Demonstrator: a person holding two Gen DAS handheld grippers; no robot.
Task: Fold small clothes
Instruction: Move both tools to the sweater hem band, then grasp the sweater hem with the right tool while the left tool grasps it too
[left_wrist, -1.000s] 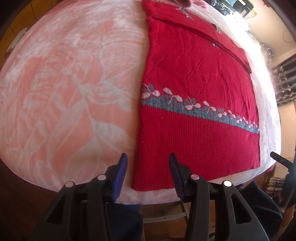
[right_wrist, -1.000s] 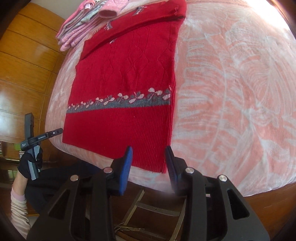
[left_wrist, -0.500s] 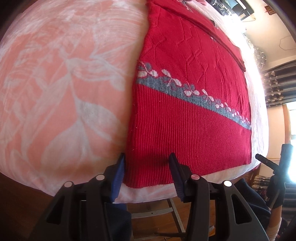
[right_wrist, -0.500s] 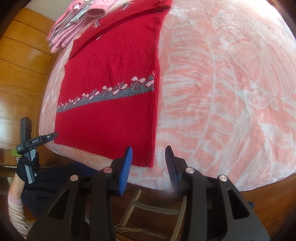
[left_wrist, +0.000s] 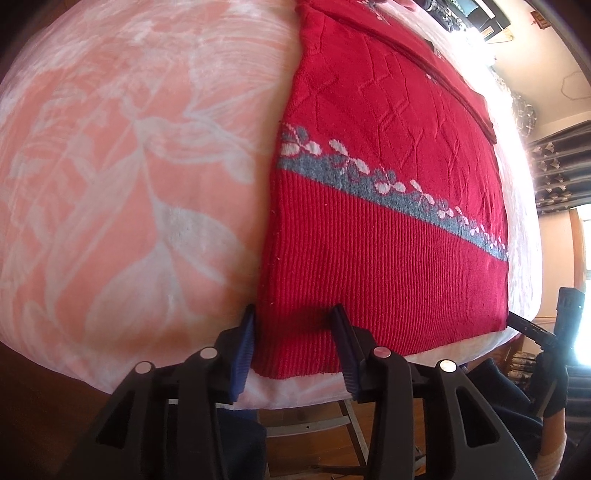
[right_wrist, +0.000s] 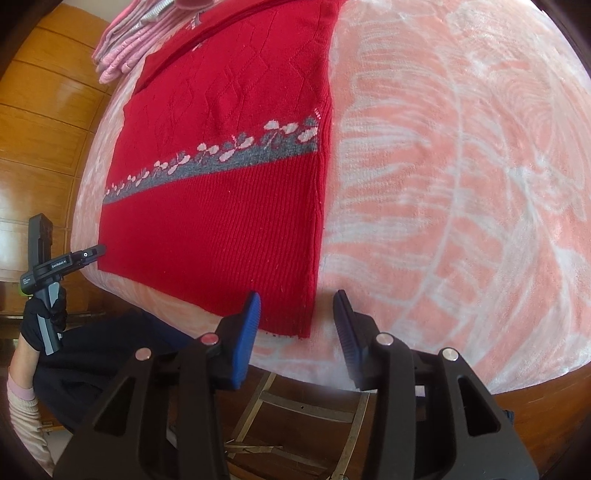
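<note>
A red knitted sweater (left_wrist: 388, 184) with a grey and white flower band lies flat on a pink blanket, its sleeves folded across the top. My left gripper (left_wrist: 293, 317) is open, its blue pads straddling the hem's near left corner. In the right wrist view the same sweater (right_wrist: 221, 177) shows, and my right gripper (right_wrist: 297, 304) is open around the hem's near right corner. Each gripper appears in the other's view: the right gripper (left_wrist: 535, 328) at the far hem corner, the left gripper (right_wrist: 64, 262) held by a gloved hand.
The pink and white blanket (left_wrist: 129, 166) covers a table whose near edge drops off just below the hem. A stack of pink folded clothes (right_wrist: 140, 40) lies beyond the sweater's top. Wood panelling (right_wrist: 44, 110) stands to the left. A chair frame (right_wrist: 295, 417) sits under the table edge.
Both grippers have moved forward to the sweater's hem corners, the corners now lying between the open pads. The jaws have stayed open.
</note>
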